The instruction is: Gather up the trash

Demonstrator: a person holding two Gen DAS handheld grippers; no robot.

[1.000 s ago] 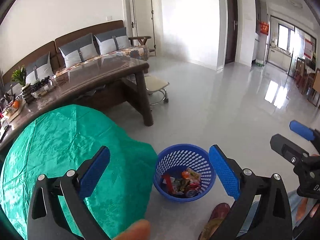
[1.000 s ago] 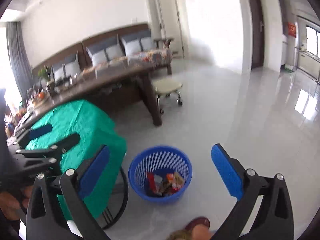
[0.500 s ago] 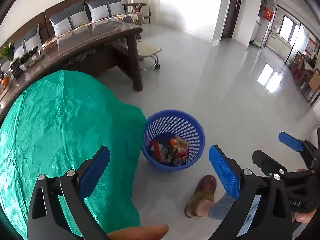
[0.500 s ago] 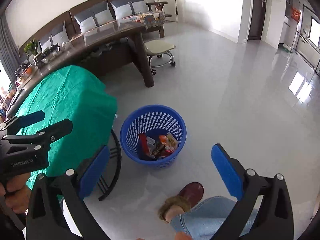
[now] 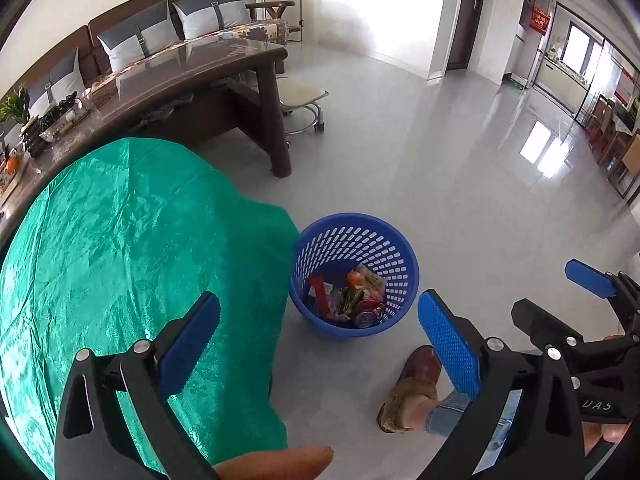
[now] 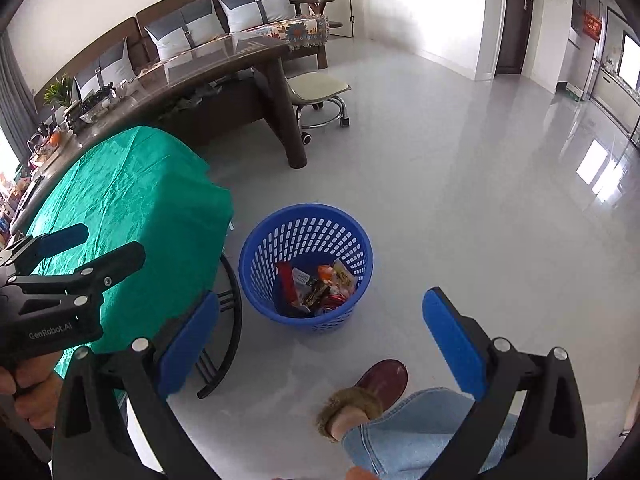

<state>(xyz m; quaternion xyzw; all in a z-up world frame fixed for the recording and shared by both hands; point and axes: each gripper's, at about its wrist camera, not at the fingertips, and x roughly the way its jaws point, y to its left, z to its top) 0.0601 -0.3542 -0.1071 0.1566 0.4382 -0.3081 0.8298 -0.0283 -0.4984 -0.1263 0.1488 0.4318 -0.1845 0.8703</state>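
Note:
A blue perforated basket (image 5: pixel 394 258) stands on the grey floor beside the green-covered table (image 5: pixel 120 248); it holds several wrappers and a can (image 5: pixel 352 300). In the right wrist view the same basket (image 6: pixel 260 256) and its trash (image 6: pixel 320 284) lie below me. My left gripper (image 5: pixel 320 340) is open and empty, held above the table edge and the basket. My right gripper (image 6: pixel 320 336) is also open and empty, above the floor near the basket. Each gripper shows in the other's view: the right one (image 5: pixel 560 312), the left one (image 6: pixel 96 248).
A person's slippered foot (image 5: pixel 408 388) and jeans leg (image 6: pixel 408 432) stand just in front of the basket. A dark wooden table (image 5: pixel 192 80), a wheeled stool (image 5: pixel 300 100) and a sofa (image 5: pixel 160 32) lie beyond. Black curved table legs (image 6: pixel 228 320) sit beside the basket.
Both cameras rose and tilted downward, so the basket moved up in view and the foot appeared. Both grippers stayed open and empty.

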